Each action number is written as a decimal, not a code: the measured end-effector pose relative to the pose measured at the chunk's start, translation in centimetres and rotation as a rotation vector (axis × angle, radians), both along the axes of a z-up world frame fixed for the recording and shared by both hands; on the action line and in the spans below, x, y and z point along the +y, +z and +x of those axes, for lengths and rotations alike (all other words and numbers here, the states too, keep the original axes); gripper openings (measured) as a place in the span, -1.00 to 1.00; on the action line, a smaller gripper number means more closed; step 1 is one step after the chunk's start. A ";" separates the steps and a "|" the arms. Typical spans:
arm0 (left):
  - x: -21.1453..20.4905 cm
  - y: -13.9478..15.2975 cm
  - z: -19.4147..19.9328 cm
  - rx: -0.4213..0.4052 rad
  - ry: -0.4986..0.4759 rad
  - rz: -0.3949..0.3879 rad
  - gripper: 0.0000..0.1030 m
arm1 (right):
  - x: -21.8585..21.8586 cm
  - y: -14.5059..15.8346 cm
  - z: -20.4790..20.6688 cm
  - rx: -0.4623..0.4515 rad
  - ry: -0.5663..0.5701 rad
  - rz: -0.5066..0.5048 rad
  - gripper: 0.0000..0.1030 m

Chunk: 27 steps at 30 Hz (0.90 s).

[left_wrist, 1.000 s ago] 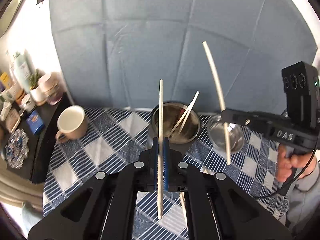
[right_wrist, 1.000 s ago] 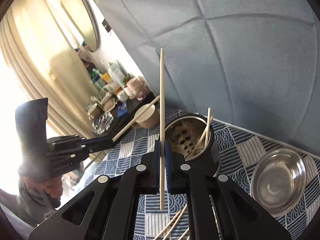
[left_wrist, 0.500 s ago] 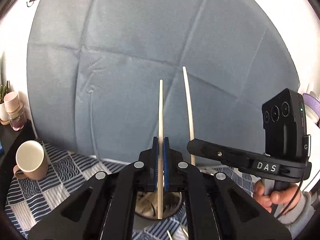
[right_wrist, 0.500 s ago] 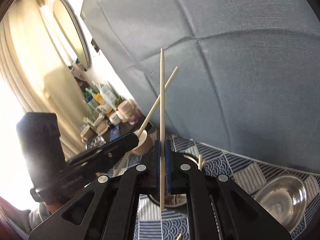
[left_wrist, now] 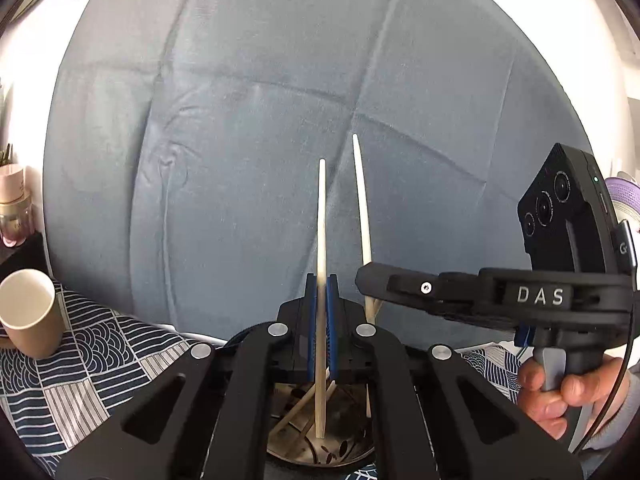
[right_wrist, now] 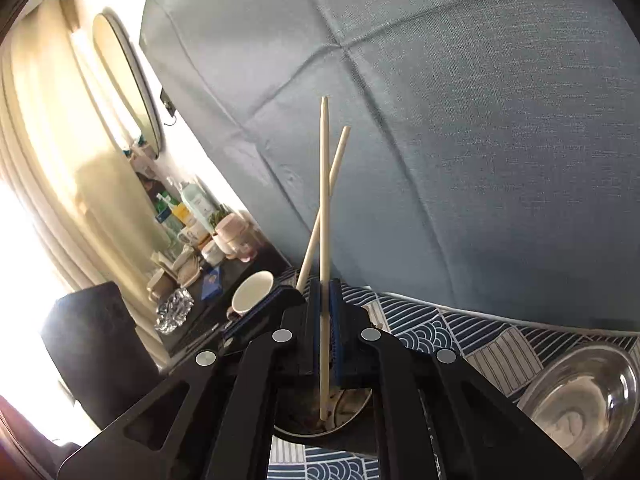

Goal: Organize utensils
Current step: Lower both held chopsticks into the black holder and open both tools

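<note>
My left gripper (left_wrist: 321, 284) is shut on a pale chopstick (left_wrist: 321, 208) that stands upright, with its lower end down inside the round metal utensil holder (left_wrist: 320, 450). My right gripper (right_wrist: 325, 286) is shut on a second chopstick (right_wrist: 324, 184), also upright, and its lower end hangs inside the same holder (right_wrist: 348, 420). The two grippers sit close together over the holder. In the left wrist view the right gripper (left_wrist: 364, 280) comes in from the right. Several more chopsticks lean inside the holder.
A tan cup (left_wrist: 28, 316) stands at the left on the blue patterned tablecloth (left_wrist: 100, 368). At the right sits a steel bowl (right_wrist: 580, 392). A dark side shelf (right_wrist: 236, 276) holds bottles and jars. Blue fabric (left_wrist: 260, 120) hangs behind. A person's hand (left_wrist: 560, 396) grips the right handle.
Both grippers have come down and closer together over the holder. Each chopstick's lower end, earlier above the table, now sits inside the holder. The left view has tilted up towards the fabric.
</note>
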State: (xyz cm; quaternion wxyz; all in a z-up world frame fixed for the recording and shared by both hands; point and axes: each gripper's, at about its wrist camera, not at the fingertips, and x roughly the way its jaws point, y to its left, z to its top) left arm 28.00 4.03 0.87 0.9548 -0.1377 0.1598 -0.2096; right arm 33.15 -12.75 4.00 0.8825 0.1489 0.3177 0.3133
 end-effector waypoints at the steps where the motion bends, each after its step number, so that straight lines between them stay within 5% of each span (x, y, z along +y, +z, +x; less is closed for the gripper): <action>1: 0.1 -0.3 -0.2 -0.001 0.012 0.002 -0.91 | 0.1 -0.1 0.0 -0.005 -0.002 -0.006 -0.91; 11: 0.8 -2.3 -2.1 -0.004 0.021 0.030 -0.91 | 0.9 -1.1 -0.6 -0.010 0.025 -0.030 -0.91; 20: 0.5 -2.1 -4.1 -0.032 0.013 0.130 -0.90 | 0.3 -1.6 -2.0 0.002 0.024 -0.049 -0.91; 24: 1.0 -1.6 -4.8 -0.016 0.008 0.130 -0.48 | -0.2 -1.3 -2.2 0.017 0.015 -0.032 -0.83; 25: 1.3 -1.4 -4.9 -0.009 0.016 0.124 -0.21 | -0.4 -1.2 -2.4 0.013 0.015 -0.020 -0.83; 27: 1.7 -0.9 -5.4 -0.015 0.020 0.123 -0.16 | -0.6 -0.7 -2.7 0.000 0.002 -0.027 -0.83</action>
